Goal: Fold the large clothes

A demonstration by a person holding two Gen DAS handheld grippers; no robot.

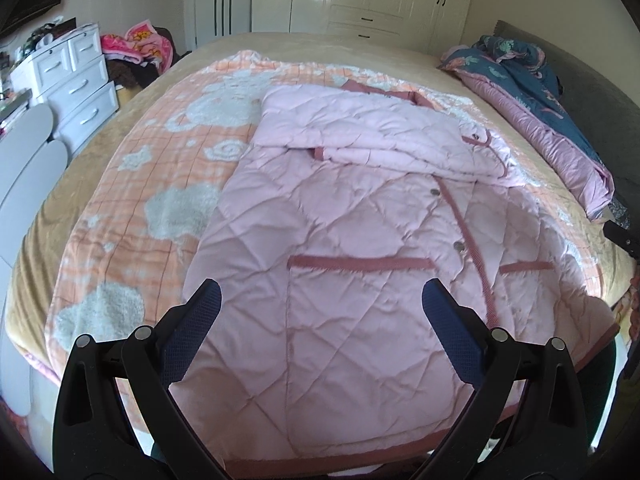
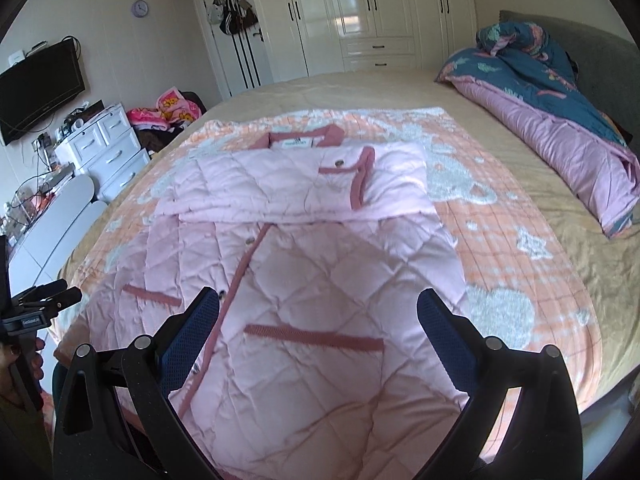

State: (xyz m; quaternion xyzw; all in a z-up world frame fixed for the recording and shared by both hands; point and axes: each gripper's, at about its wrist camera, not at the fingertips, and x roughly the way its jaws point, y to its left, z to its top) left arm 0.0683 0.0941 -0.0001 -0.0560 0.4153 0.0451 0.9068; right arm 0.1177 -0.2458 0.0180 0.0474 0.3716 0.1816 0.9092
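- My left gripper point(image 1: 320, 300) and right gripper point(image 2: 318, 312) both hang with fingers spread wide, holding nothing, poised over the hem for the next fold, I judge.
- Between and beyond my fingers lies the pink coat point(image 1: 340, 240), flat on the blanket point(image 1: 132, 184), sleeves crossed over its chest.
- Far beyond, the dresser point(image 2: 108, 152) drawers look closed; contents hidden.

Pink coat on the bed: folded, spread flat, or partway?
Partway. The pink coat has its sleeves folded across the chest, while the lower body and hem lie spread flat.
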